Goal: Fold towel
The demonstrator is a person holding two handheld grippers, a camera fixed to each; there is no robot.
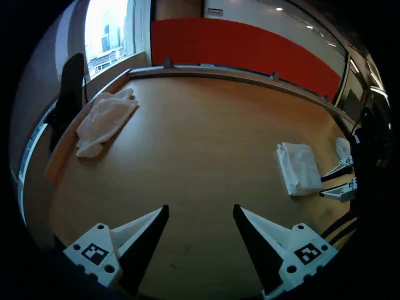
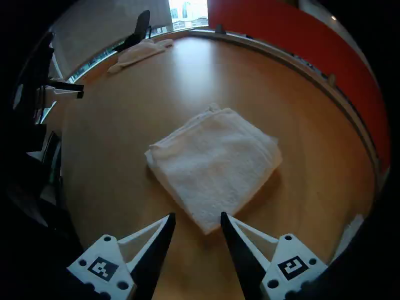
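Left gripper view shows the left hand-held gripper [image 1: 200, 207] spread above the table [image 1: 200, 130]. The folded towel [image 2: 215, 160] has its near corner between the spread tips of the right hand-held gripper [image 2: 196, 215]; contact is unclear.

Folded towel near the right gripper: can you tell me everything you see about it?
The folded towel is white and fluffy, like terry cloth. It is folded into a neat, thick square with layered edges showing. It lies flat on the wooden table, turned like a diamond. Its near corner points into the gap of the right gripper, whose fingers stand open and don't squeeze it.
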